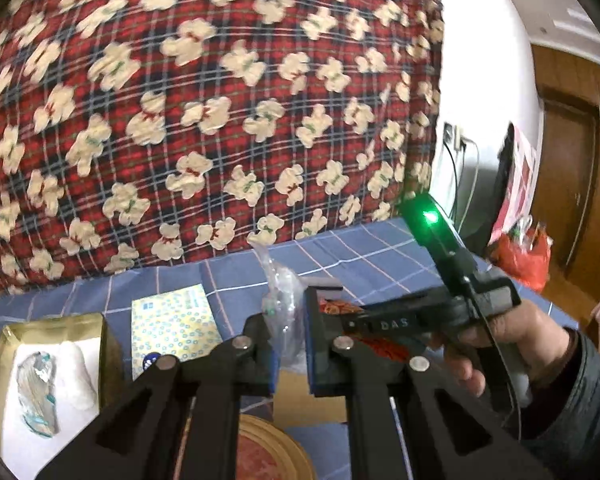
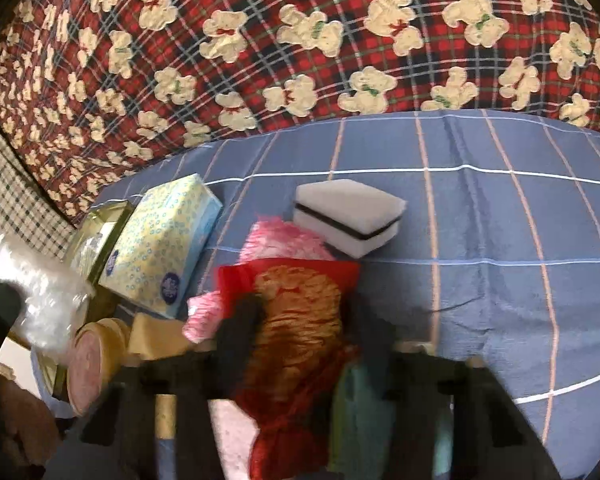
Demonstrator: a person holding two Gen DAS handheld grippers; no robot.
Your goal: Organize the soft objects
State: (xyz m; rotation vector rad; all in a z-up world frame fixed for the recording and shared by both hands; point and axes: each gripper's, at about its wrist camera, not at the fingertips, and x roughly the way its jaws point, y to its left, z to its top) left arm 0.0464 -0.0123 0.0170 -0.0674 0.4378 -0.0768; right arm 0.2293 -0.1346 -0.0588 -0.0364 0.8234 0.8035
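The right gripper point(image 2: 300, 320) is clamped on a limp red-and-orange pouch point(image 2: 300, 312) (light, best pinched mid-body) at 6 o'clock on the blue bedsheet point(image 2: 500, 208), the left gripper point(image 1: 290, 340) grips crinkly clear plastic point(image 1: 284, 304), and a sponge point(image 2: 350, 216) and tissue box point(image 2: 160, 244) crowd 12 and 10 o'clock.

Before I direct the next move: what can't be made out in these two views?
- Right wrist view: motion blur hides whether the right gripper presses the red-and-gold pouch.
- Right wrist view: the pouch covers most of the pink fluffy item.
- Left wrist view: the left gripper and the bottom edge cut off the round tin.
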